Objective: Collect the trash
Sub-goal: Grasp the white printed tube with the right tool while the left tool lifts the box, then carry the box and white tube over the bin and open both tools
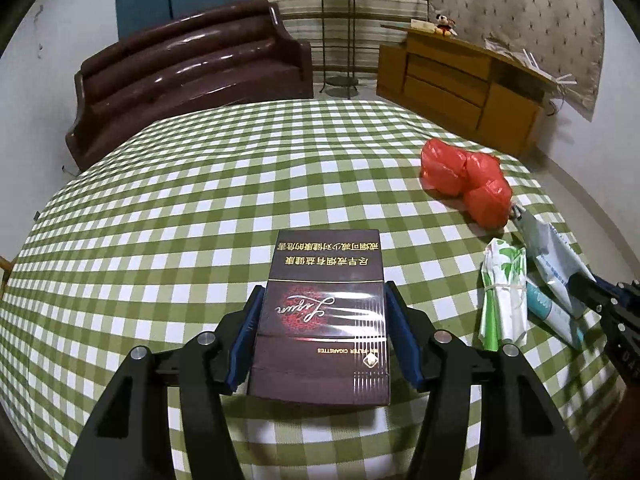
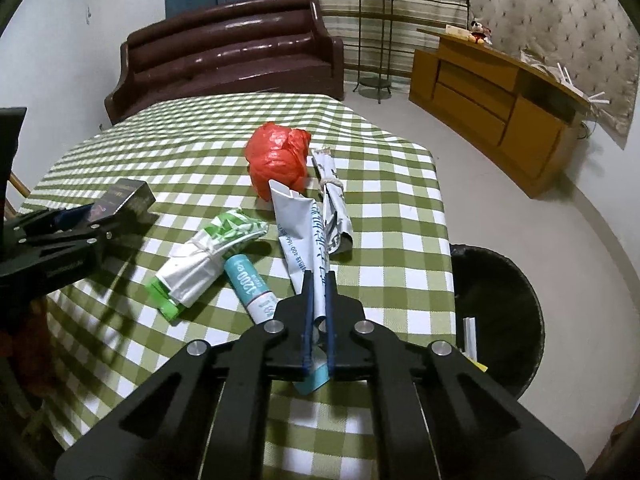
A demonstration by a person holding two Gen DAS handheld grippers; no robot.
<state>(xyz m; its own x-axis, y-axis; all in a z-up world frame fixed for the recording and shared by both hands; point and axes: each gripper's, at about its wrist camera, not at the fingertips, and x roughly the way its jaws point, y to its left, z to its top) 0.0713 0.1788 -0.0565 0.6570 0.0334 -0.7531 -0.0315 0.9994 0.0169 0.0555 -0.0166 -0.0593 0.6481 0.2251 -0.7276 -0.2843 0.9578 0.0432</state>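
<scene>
The left gripper has its blue pads pressed against the two long sides of a dark maroon cigarette pack, jaws about half open around it; the pack reads "Liqun" in gold script over a red ornament, with "FILTER CIGARETTES" near its base and Chinese health-warning lines on the far panel, all upside down to the camera. The right gripper is clamped nearly flat on a squashed white toothpaste tube printed with blue Chinese characters and a number beginning "400". Taking that tube as the landmark: just left of it lies a teal-and-white cylinder marked "1200", and further left a green-and-white wrapper bound in a roll. Just right of the tube, touching it, is a rolled newspaper bundle tied with string; behind its far tip sits a crumpled red plastic bag. All rest on a green-and-white checked tablecloth. Right of the tube, below the table edge, stands a black bin with white strips inside. Beyond the table are a dark brown sofa and a wooden cabinet.
</scene>
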